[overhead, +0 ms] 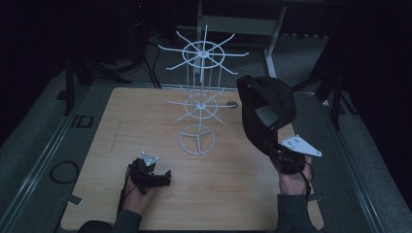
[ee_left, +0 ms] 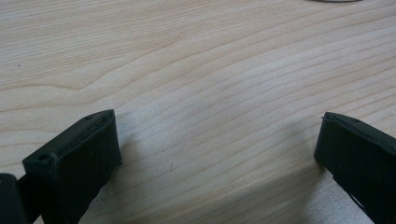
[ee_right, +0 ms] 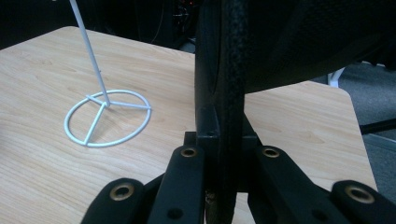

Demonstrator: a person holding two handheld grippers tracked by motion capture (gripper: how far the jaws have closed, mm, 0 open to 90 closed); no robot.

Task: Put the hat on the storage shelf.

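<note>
Here, one black cap [overhead: 266, 108] clenched in the right claw [overhead: 272, 145] — left claw [overhead: 163, 178] released — beside one white wire rack [overhead: 200, 104].

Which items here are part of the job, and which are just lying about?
In the job:
- black cap, clamped in the right gripper
- white wire rack

Lying about:
- small round thing on the table behind the rack
- cable loop left of the table
- idle left gripper, open
</note>
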